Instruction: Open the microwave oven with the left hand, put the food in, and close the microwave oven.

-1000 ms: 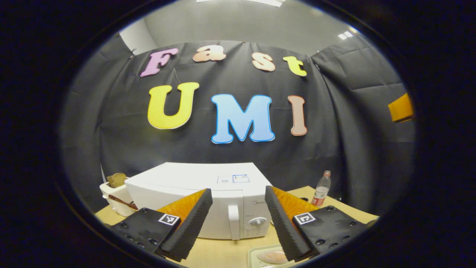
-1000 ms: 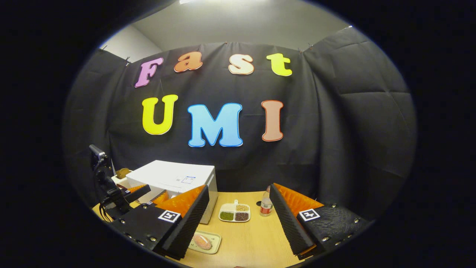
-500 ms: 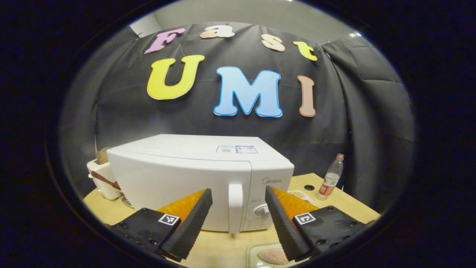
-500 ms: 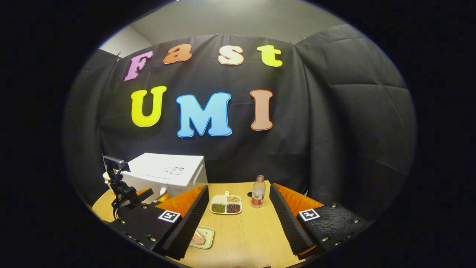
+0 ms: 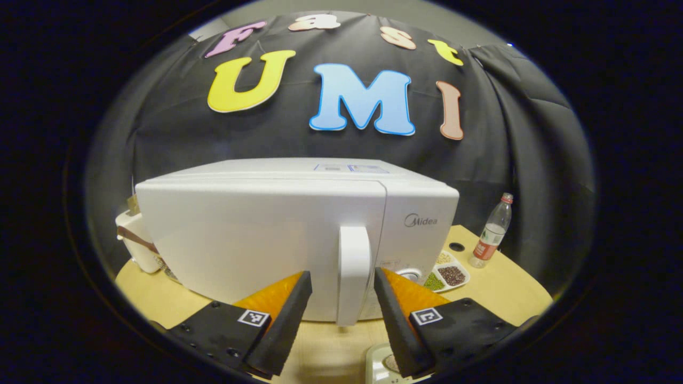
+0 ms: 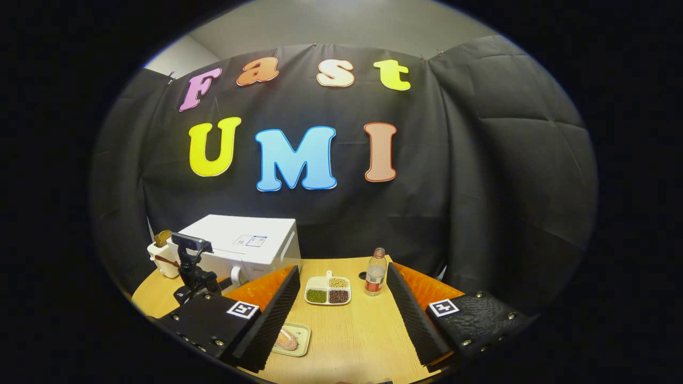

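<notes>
Left gripper: held spread wide, black ribbed pads on orange fingers, one to each side of the white vertical door handle. No contact is made out on either pad; the handle sits in the gap, a little nearer the right finger. This straddle is judged to be set up for a pinch on the handle, so that the door can be pulled.

Just below the right finger, a corner of the pale green rectangular tray is seen on the light wooden table, close in front of the oven; it is presumably placed there for a short carry inside.

The white boxy microwave oven is seen with its door shut, flush with the control panel. Opening is judged not yet begun.

Right gripper: also held wide and empty, hovering above the table, well apart from the oven. Beside its left finger the tray is seen again, with the pinkish oval food piece lying on it; the gripper seems parked near for the pickup.

Farther off: a white divided dish of beans, a clear plastic bottle with a red label, and a white toaster holding bread behind the oven.
</notes>
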The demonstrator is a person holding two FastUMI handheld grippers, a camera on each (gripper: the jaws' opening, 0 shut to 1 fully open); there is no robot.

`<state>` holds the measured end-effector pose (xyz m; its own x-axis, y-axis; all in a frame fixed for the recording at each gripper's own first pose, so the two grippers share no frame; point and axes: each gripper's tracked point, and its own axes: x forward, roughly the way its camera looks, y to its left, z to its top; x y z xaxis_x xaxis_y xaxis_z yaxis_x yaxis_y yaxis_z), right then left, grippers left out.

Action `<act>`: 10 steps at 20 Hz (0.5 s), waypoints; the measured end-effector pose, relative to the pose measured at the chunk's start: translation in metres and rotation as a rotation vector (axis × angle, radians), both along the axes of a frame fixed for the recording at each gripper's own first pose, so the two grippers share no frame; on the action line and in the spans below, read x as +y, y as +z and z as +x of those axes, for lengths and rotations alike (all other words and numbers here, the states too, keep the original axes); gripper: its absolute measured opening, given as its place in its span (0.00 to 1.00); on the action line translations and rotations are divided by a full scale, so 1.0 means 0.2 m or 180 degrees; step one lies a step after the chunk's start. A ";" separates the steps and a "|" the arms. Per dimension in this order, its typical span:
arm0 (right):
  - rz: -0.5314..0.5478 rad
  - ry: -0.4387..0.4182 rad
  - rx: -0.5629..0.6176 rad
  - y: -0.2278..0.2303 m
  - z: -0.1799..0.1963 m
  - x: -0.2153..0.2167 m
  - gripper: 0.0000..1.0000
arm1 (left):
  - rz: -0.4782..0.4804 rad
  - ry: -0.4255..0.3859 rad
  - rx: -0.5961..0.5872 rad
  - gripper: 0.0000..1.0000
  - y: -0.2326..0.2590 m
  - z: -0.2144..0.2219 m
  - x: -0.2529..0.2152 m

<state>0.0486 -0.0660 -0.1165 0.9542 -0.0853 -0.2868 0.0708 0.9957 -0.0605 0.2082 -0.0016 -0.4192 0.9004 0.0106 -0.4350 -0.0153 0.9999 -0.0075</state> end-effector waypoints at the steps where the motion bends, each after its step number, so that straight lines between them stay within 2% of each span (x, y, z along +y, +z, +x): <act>1: 0.0002 0.0011 0.0001 0.00 0.01 0.01 1.00 | 0.0005 0.0007 0.0061 0.80 -0.04 0.00 0.01; 3: -0.0002 0.0035 -0.0005 0.01 0.03 0.03 1.00 | -0.0106 -0.0093 0.0226 0.64 -0.12 -0.01 -0.02; 4: -0.0003 0.0050 -0.0006 0.00 0.03 0.04 1.00 | -0.0122 -0.0127 0.0245 0.48 -0.13 -0.01 -0.04; 6: -0.0012 0.0076 -0.0004 0.00 0.03 0.05 1.00 | 0.0028 -0.0173 0.0239 0.32 -0.11 -0.02 -0.05; 7: -0.0010 0.0082 -0.0005 0.00 0.02 0.05 1.00 | 0.0039 -0.0189 0.0249 0.34 -0.11 -0.02 -0.04; 8: -0.0002 0.0084 -0.0003 0.00 0.02 0.05 1.00 | 0.0014 -0.0191 0.0255 0.27 -0.11 -0.03 -0.05; 10: 0.0032 0.0076 0.0006 -0.01 0.01 0.04 1.00 | 0.0015 -0.0186 0.0311 0.22 -0.11 -0.03 -0.04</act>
<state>0.0514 -0.0570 -0.1184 0.9554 -0.0595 -0.2894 0.0468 0.9976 -0.0506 0.2021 -0.0102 -0.4413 0.8527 -0.0383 -0.5209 0.0425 0.9991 -0.0039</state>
